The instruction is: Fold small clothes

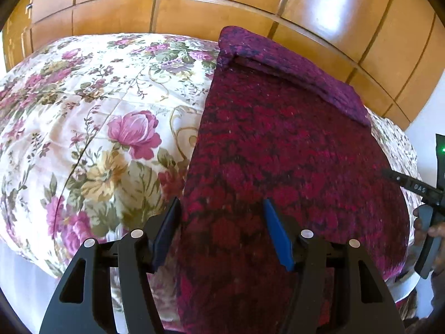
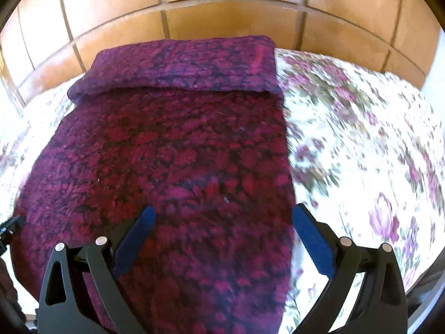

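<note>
A dark red and purple knitted garment (image 1: 292, 150) lies flat on the floral bedspread (image 1: 83, 117), its far end folded back into a purple band (image 1: 292, 64). My left gripper (image 1: 221, 203) is open and empty, low over the garment's left edge near its near end. My right gripper (image 2: 222, 211) is open and empty, straddling the garment's (image 2: 172, 153) right edge near its near end. The folded band (image 2: 180, 64) shows at the far end in the right wrist view. The right gripper's body shows in the left wrist view (image 1: 428, 194) at the garment's right side.
A wooden panelled wardrobe (image 1: 194, 5) stands behind the bed, also in the right wrist view (image 2: 222, 16). The floral bedspread (image 2: 361, 139) extends to the right of the garment. The bed's near edge drops off below the grippers.
</note>
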